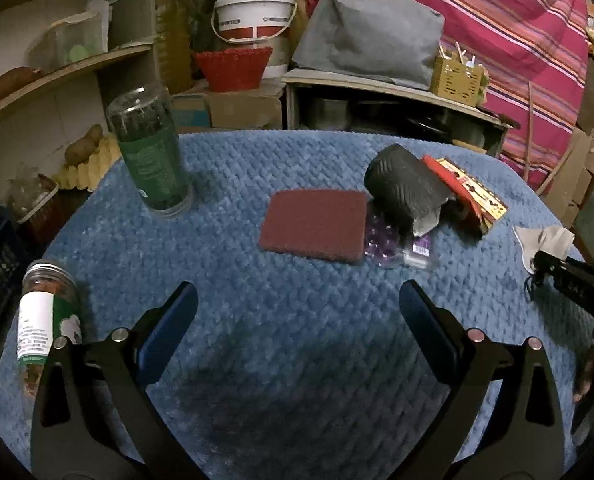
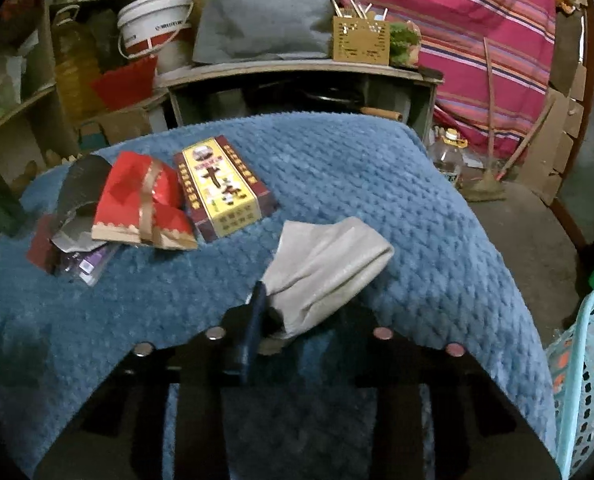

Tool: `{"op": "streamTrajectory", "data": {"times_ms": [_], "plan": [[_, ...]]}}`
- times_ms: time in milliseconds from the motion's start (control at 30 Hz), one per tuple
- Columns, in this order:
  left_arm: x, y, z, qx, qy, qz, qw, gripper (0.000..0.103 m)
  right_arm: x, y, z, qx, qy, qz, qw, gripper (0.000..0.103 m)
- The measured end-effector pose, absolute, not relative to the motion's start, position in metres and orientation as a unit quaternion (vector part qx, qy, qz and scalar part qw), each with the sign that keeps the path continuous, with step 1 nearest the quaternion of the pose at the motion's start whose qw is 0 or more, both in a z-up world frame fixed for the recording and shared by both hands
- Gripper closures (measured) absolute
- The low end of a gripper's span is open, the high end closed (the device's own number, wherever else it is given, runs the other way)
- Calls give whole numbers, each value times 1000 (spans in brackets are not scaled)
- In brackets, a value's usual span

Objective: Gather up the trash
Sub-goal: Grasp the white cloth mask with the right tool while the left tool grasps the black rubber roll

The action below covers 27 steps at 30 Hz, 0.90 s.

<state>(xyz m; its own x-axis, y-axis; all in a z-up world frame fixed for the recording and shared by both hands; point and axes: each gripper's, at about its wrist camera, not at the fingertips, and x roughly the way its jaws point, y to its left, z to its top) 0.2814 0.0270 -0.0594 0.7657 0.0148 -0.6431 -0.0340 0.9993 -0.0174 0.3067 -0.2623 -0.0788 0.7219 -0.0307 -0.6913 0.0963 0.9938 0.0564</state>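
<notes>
Cluttered storeroom backdrop: shelves, white bucket (image 1: 253, 12), striped pink cloth (image 1: 497, 20). Blue knit blanket (image 1: 297, 320) covering tabletop. Right gripper (image 2: 281, 320) clenched on grey crumpled paper (image 2: 325, 264) near right edge, pads pinching its near end, rest lying on blanket. Left gripper (image 1: 297, 312) spread wide, nothing between fingers, hovering over near-middle of tabletop. Maroon scrub pad (image 1: 315, 226) mid-table, flat. Black sleeve (image 1: 405, 190) just right of pad, purple blister pack (image 1: 389, 242) beneath its near end. Red packet (image 2: 145, 204) and yellow box (image 2: 221, 188) side by side beyond. Green jar (image 1: 151, 152) upright at far-left, second jar (image 1: 45, 320) lying at left edge. Light-blue basket (image 2: 585, 380) off right edge.
</notes>
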Motion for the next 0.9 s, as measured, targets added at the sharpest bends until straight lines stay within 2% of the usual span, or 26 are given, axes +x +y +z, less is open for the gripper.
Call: {"op": "streamTrajectory", "data": {"times_ms": [100,233,700,867,900], "plan": [[288,20,-55,-12,348,22,937,6,305,-269,-76,68,363,-21,929,83],[297,7,-50,-6,347,18,938,6,302,-283,-71,96,352,-15,931,89],[346,-44,-69,44,343,12,938,6,302,-316,-71,137,345,-18,928,90],[359,-46,-71,40,349,-7,936,35,303,-313,-71,133,345,-16,929,90],[362,-46,-72,38,351,-11,936,37,303,-312,-71,130,346,-15,929,90]]}}
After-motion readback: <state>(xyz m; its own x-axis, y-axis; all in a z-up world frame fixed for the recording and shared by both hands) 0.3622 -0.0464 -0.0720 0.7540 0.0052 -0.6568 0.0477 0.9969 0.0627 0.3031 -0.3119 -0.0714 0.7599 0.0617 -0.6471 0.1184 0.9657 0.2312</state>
